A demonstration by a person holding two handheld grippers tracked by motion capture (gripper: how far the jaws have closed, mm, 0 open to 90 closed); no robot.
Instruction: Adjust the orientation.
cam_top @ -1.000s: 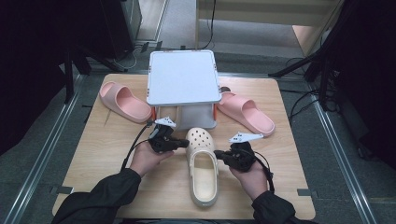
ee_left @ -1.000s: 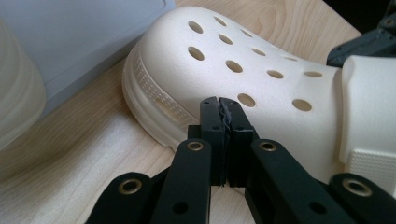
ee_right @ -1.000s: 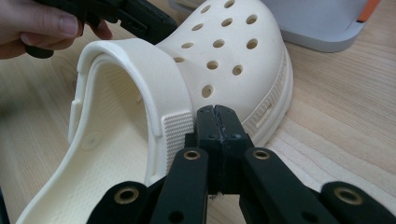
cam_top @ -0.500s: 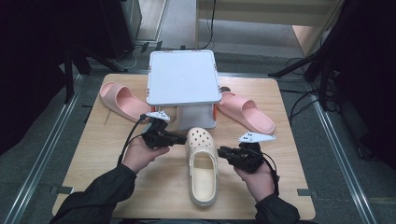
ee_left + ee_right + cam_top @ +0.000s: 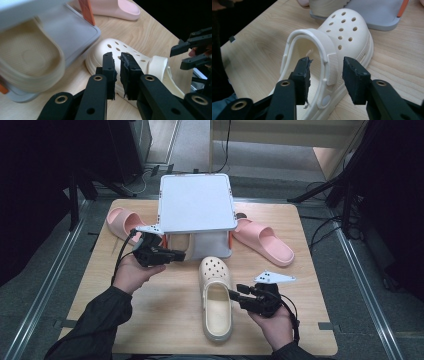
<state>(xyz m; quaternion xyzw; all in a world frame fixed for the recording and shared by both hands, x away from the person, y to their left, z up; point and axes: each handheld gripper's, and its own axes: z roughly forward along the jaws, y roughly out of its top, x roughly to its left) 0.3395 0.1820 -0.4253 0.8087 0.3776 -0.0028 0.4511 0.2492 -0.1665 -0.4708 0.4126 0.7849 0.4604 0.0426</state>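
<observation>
The cream clog [image 5: 216, 299] lies heel toward the person, its strap side between the right gripper [image 5: 239, 291]'s just-opened, untouching jaws; the left gripper [image 5: 181, 255], jaws barely parted, hovers farther off.

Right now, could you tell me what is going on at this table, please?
A person is working with tongs in each hand around a cream clog lying on the wooden table. The right tongs have just been opening and now straddle the clog's heel strap without pressing it. The left tongs, slightly parted and empty, are lifted near the white shoe rack, which holds the matching clog. Two pink slides flank the rack.
</observation>
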